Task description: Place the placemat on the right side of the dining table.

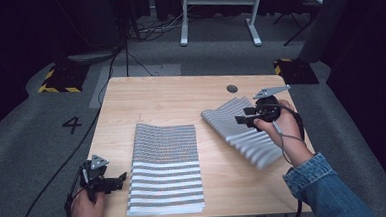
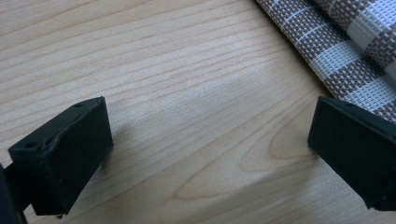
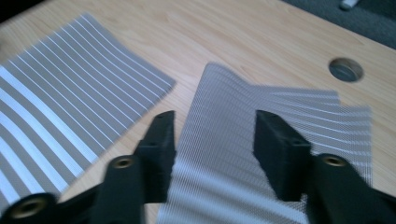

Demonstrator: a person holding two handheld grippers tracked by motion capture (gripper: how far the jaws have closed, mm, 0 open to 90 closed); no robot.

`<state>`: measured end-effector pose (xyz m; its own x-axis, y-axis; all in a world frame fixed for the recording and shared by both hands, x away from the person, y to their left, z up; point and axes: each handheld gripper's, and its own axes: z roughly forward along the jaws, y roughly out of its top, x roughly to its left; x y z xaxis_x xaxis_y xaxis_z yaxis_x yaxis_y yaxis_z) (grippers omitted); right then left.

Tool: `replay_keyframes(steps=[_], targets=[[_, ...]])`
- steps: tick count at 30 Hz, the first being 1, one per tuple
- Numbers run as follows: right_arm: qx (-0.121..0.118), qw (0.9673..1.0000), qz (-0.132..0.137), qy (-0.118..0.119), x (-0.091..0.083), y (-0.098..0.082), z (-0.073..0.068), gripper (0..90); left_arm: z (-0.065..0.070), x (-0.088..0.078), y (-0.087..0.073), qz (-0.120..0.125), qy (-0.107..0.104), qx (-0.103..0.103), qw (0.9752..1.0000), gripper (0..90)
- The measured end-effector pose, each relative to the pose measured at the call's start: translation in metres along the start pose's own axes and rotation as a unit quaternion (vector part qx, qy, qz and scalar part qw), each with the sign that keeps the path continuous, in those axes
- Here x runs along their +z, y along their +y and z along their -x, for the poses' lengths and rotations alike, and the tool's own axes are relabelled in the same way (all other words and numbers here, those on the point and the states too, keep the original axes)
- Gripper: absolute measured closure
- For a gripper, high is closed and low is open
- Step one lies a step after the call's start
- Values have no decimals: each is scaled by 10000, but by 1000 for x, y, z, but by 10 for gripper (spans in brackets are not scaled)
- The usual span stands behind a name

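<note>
With my right gripper (image 1: 239,119) parted over the loose woven placemat (image 1: 237,128) lying rippled and askew at the bench's (image 1: 170,97) right, I'd lower squarely onto its thin, floppy edge before pinching, while my left gripper (image 1: 120,179) waits open beside the flat striped stack (image 1: 166,167) near-left.

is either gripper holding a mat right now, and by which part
Nothing is held. The right gripper has open jaws over the loose striped mat, pads off it. The left gripper stands open over the bare table, beside the mat stack.
</note>
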<state>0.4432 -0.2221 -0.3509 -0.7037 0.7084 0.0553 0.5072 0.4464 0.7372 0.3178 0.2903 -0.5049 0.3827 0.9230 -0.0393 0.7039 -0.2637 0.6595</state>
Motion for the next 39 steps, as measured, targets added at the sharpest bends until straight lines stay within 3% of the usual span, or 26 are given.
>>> replay_keyframes(steps=[6,11,15,17,19,24,32,37,39], targets=[[133,9987,300,-402,-12,2,-5,344,0,0,0,1,0,-2,10000,0],[344,9962,367,-716,-22,-12,9,333,0,0,0,1,1,-1,10000,0],[546,9924,153,-1095,-23,-35,30,332,0,0,0,1,1,-2,10000,0],[865,9890,43,-1201,-22,-60,46,332,0,0,0,0,1,-1,10000,0],[902,9883,14,-1233,-22,-66,50,332,0,0,0,1,1,1,10000,0],[1270,9820,-211,-1380,-23,-110,67,315,0,0,0,1,1,-1,10000,0],[1616,9711,-557,-1665,-22,-164,79,273,0,0,0,1,1,-2,10000,0],[1786,9670,-733,-1661,-18,-185,82,275,0,0,0,1,1,-2,10000,0],[1775,9671,-770,-1652,-17,-189,81,297,0,0,0,1,1,-1,10000,0]])
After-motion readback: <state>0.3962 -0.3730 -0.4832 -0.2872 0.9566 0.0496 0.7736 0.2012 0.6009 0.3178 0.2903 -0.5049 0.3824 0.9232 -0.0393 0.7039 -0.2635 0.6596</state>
